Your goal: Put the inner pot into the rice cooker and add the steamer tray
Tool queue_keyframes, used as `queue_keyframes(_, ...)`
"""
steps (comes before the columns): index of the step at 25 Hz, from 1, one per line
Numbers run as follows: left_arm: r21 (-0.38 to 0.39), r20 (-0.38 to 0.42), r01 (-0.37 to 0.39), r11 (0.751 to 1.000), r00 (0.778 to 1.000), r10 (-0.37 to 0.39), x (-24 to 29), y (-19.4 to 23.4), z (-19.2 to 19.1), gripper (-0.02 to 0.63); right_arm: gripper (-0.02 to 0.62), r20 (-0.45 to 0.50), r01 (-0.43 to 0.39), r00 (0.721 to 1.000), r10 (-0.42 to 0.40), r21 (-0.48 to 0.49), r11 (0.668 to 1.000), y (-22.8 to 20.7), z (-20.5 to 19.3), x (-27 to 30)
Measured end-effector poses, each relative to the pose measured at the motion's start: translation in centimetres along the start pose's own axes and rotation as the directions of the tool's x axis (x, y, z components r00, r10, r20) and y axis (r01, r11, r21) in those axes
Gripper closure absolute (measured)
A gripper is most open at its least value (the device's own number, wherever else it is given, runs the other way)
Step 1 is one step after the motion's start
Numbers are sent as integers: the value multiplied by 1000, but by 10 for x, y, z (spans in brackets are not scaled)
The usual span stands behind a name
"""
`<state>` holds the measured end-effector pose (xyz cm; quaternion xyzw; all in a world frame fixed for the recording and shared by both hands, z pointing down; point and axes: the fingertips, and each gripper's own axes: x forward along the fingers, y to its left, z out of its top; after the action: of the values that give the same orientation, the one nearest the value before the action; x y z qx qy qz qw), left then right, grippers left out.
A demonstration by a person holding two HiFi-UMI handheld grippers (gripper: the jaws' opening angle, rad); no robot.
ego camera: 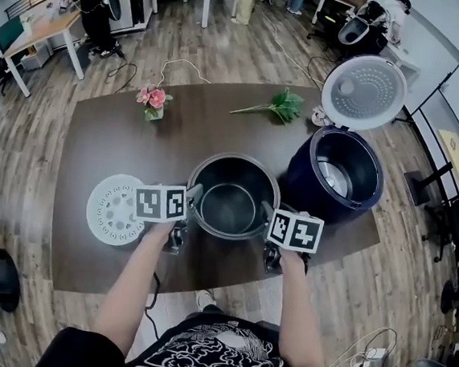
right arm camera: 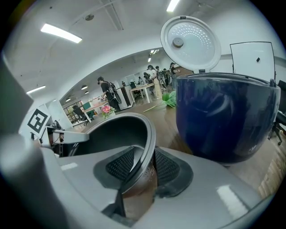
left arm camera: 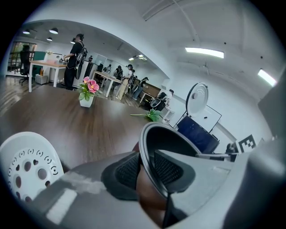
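- the inner pot (ego camera: pixel 229 199) appears to sit on the counter (ego camera: pixel 104 142) near its front edge, between the steamer tray (ego camera: pixel 114 209) on its left and the rice cooker (ego camera: pixel 296 181) just beside it on its right.
- the left gripper (left arm camera: pixel 145 167) has its fingers pinching the pot's left rim, one pad inside the wall and one outside.
- the right gripper (right arm camera: pixel 142 163) pinches the opposite rim the same way.
- what could go wrong: both holds are on a thin rim only, so if one side rises first the pot may tip or slide between the pads.
- the cooker's wall is close to the right fingers, so a low carry across could knock it (its lid (ego camera: pixel 364 92) stands open, out of the way).
- only the head view shows both holds at once, the cooker's open well and the tray lying flat.
- only the gripper views show the pads truly pressing on the rim.
- the right gripper view shows how near the cooker's wall looms, while the left gripper view shows the tray at its lower left.
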<state>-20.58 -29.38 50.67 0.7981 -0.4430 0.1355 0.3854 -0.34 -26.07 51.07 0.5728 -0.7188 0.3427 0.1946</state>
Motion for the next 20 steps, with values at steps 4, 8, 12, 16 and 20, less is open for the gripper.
queue_keyframes(4,-14,9,-11,1000,1000,11,-2,0,-1,499,467,15,-12,1000,12,11,1000,1,2,-3)
queue_keyframes(8,-14,56,-21,1000,998,21,-7,-6,6,508,479,58,-22,998,21,10,1000,1,12,-10)
queue_keyframes(12,16,106,-25,1000,994,24,-15,-11,23,511,482,102,-25,994,24,10,1000,5,24,-14)
queue_keyframes(16,41,144,-27,999,989,21,-23,-19,40,512,480,139,-35,990,34,1,999,10,38,-21)
queue_keyframes(20,46,194,-17,999,981,8,-32,-29,59,512,480,198,-45,979,50,-30,999,17,63,-36)
